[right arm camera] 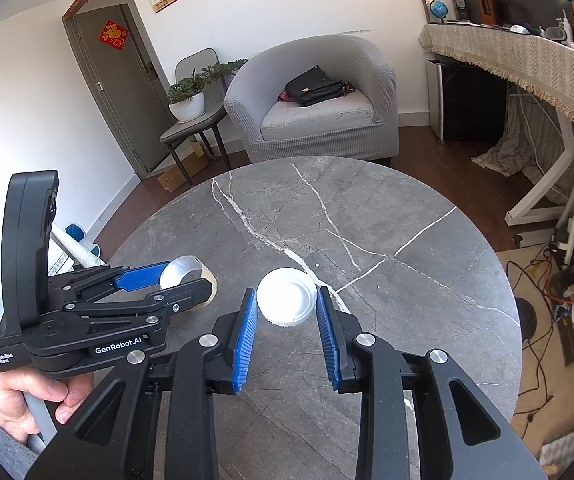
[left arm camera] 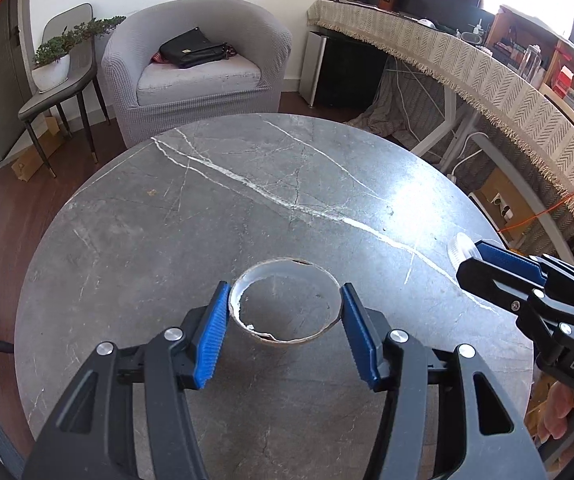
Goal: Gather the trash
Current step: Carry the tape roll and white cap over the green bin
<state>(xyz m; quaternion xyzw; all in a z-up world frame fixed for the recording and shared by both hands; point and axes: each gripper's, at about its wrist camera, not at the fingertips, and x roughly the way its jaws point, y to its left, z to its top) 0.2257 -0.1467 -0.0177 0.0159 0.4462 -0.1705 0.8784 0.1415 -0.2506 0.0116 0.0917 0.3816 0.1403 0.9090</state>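
Grey marble worktop (left arm camera: 135,248) carries little else. Left gripper (left arm camera: 285,306) clamps a torn tape ring (left arm camera: 287,308) squarely between its jaws, opening upward — right gripper (right arm camera: 287,300) likewise grips a white cap (right arm camera: 287,298), both lifted off the stone, I judge.

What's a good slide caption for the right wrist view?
Right gripper clamps a white plastic lid above the round marble table during trash collection.
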